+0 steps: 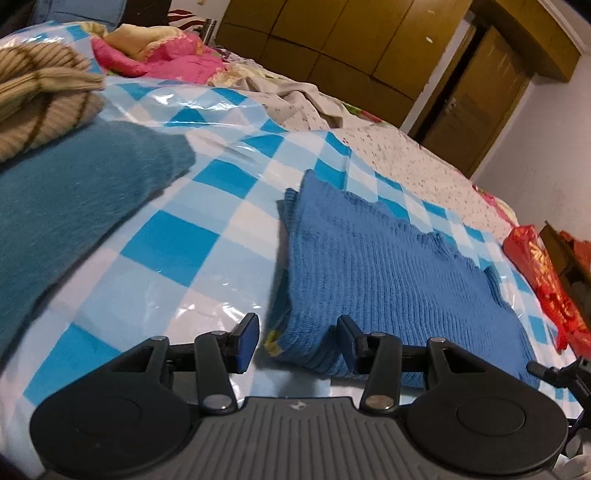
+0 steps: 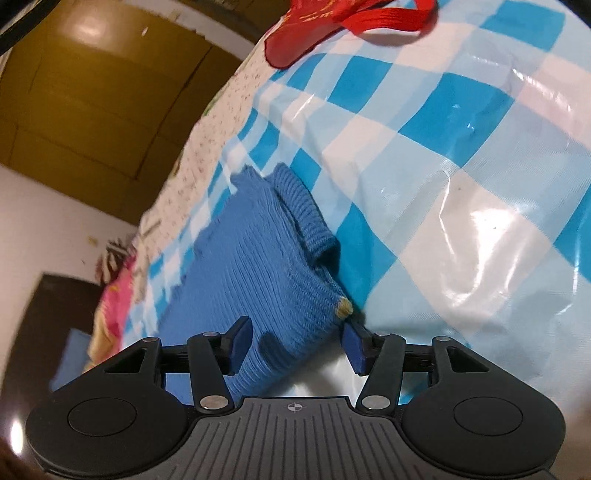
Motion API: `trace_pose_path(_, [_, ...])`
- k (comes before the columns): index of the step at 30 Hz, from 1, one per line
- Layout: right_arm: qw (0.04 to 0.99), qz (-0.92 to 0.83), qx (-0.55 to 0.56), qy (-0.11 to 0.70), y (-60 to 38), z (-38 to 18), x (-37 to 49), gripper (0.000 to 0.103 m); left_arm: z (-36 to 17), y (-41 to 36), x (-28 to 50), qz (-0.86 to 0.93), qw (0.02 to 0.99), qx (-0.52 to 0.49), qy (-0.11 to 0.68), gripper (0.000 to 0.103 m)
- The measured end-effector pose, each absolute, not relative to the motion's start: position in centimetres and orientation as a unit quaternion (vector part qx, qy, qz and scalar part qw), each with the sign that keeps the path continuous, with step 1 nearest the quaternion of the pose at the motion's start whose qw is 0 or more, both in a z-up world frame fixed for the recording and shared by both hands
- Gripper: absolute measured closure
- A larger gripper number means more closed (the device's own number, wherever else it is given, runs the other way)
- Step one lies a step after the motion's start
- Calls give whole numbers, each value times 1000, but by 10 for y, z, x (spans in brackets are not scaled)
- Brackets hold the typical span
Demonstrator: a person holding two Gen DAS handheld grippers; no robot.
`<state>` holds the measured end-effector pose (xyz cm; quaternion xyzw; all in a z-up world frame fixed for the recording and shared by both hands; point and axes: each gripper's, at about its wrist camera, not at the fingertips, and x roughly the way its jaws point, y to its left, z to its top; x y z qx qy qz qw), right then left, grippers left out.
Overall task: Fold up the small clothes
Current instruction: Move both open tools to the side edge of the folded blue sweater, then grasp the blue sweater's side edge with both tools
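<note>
A folded blue knitted garment (image 1: 388, 273) lies on the blue-and-white checked plastic sheet (image 1: 177, 236). My left gripper (image 1: 297, 341) is open, its fingers astride the garment's near left corner, just above the sheet. In the right wrist view the same blue garment (image 2: 258, 280) lies ahead, and my right gripper (image 2: 295, 343) is open with its fingers astride the near corner, beside a small yellow tag (image 2: 343, 308). The ribbed cuff (image 2: 310, 218) lies folded along the garment's right edge.
A teal garment (image 1: 74, 206) and a striped beige knit (image 1: 40, 99) lie at the left. Pink and beige clothes (image 1: 166, 55) are heaped further back. A red bag (image 1: 546, 280) lies at the bed's right edge, also in the right wrist view (image 2: 314, 26). Brown wardrobes (image 1: 351, 40) stand behind.
</note>
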<state>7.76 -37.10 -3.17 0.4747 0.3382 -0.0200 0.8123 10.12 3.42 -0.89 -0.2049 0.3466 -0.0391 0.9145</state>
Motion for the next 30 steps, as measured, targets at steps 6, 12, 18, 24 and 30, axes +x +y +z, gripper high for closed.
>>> trace_pose_path(6, [811,-27,482,330,-373,-35,85,72,-9,17,113,-23,914,-164,370,57])
trace_pose_path(12, [814,-27,462,350,-373,-35,82,89,-6,12,106,-27,914,-124,385,76])
trace_pose_path(18, [817,-14,456,354,-373,-30,68,92,-1,11,90,-32,911,-112,395,78])
trace_pose_path(24, [818,-4,439,371,-376,-25,37,92,-1,16,57,-48,906,-98,408,78])
trace_pose_path(30, [817,7,426,389,-375,-21,3,93,3,18,22,-59,902,-92,418,78])
